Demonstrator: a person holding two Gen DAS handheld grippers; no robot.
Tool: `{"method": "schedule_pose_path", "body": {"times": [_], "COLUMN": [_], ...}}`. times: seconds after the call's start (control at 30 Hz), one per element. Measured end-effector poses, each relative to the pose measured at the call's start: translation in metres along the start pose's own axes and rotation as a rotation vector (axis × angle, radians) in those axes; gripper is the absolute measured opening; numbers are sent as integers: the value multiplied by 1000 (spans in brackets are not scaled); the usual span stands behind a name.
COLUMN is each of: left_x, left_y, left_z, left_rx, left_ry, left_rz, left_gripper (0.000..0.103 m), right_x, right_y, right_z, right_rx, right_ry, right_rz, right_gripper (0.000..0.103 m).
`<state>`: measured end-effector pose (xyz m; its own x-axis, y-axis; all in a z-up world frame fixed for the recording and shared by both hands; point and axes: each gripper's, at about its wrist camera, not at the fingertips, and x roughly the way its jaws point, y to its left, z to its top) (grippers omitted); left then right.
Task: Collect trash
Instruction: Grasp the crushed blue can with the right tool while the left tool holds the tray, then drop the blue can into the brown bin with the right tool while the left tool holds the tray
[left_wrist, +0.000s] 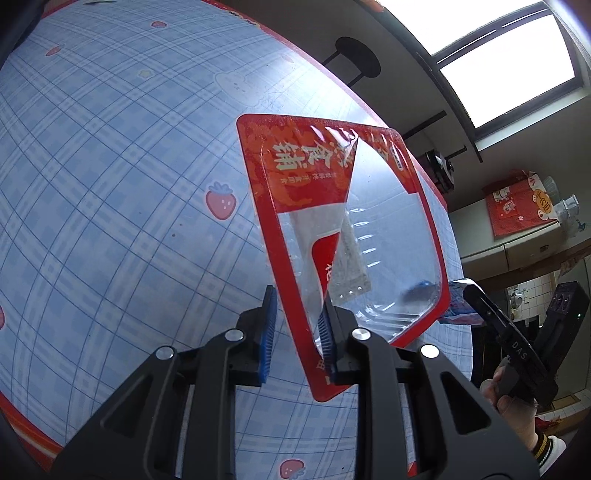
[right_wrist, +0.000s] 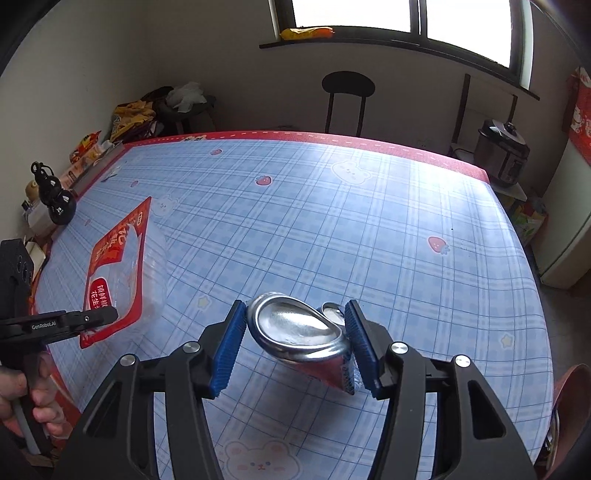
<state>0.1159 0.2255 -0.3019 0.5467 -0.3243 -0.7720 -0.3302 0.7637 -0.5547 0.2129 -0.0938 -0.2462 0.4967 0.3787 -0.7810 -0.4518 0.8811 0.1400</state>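
A clear plastic food tray (left_wrist: 388, 229) with a red rim and half-peeled film hangs tilted above the table, and my left gripper (left_wrist: 297, 332) is shut on its near edge. The rim lies against the right pad; a slit shows beside the left pad. From the right wrist view the same tray (right_wrist: 122, 258) sits at the left with the left gripper (right_wrist: 96, 317) on its lower corner. My right gripper (right_wrist: 295, 347) is shut on a crushed silver drink can (right_wrist: 299, 328), lifted off the blue checked tablecloth (right_wrist: 369, 221). The can's blue side (left_wrist: 458, 310) peeks past the tray.
A black chair (right_wrist: 347, 96) stands behind the table's far edge. A rice cooker (right_wrist: 502, 155) is at the right, and a white fridge (right_wrist: 569, 240) beyond it. A black gourd ornament (right_wrist: 55, 199) and snack bags (right_wrist: 129, 118) crowd the left side. Hands (right_wrist: 22, 398) hold the gripper handles.
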Motion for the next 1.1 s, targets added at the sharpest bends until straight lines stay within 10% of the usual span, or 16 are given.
{"method": "schedule_pose_path", "body": {"times": [0.27, 0.37, 1.1], "left_x": [-19, -21, -74], "left_y": [-11, -12, -78], "left_z": [-12, -13, -14], "left_rx": [56, 58, 285], "left_ry": [-23, -22, -152], "left_rz": [-14, -15, 45], "left_gripper": [25, 25, 25], "right_x": [-13, -13, -123], "right_y": [2, 2, -36], "right_z": [-6, -12, -14], "right_rx": [-1, -1, 89], "right_ry": [-5, 16, -226], "right_rz": [18, 6, 24], "right_gripper": [48, 23, 20]}}
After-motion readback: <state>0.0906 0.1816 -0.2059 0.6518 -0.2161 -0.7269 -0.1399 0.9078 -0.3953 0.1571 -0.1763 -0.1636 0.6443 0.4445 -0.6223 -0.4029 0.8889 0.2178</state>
